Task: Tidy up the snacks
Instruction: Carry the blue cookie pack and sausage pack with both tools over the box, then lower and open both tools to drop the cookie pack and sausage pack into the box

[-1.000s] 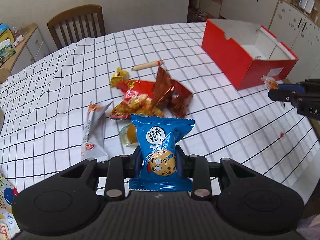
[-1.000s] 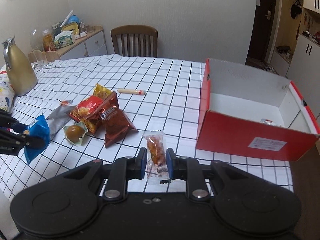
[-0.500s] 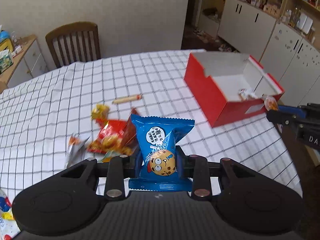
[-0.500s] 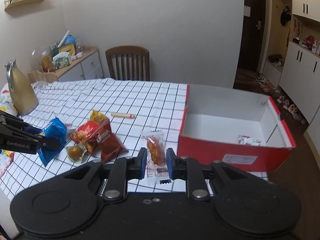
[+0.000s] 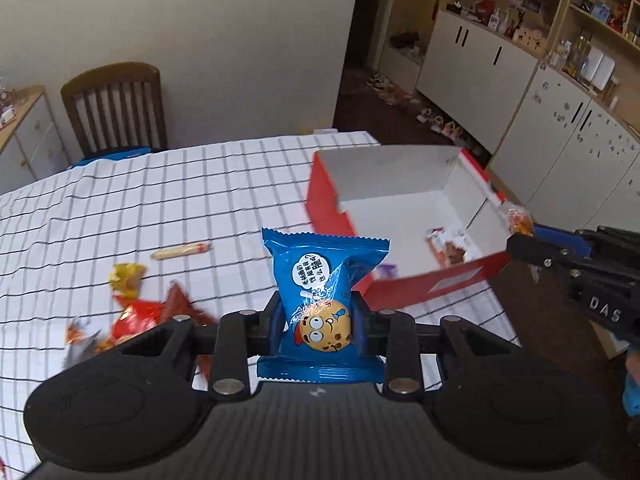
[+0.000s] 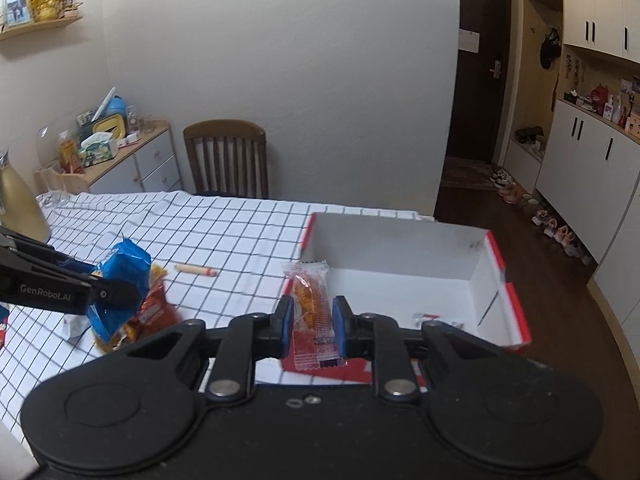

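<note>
The left gripper (image 5: 319,326) jaws clamp the blue cookie packet (image 5: 324,292), the right gripper (image 6: 313,320) jaws clamp the clear orange-snack sachet (image 6: 311,312), both now nearer the red box (image 6: 496,292) than before.

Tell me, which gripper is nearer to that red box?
Right. The right gripper holds a clear snack packet at the red box's near edge; the left gripper, gripping a blue cookie packet, sits farther back over the table.
</note>
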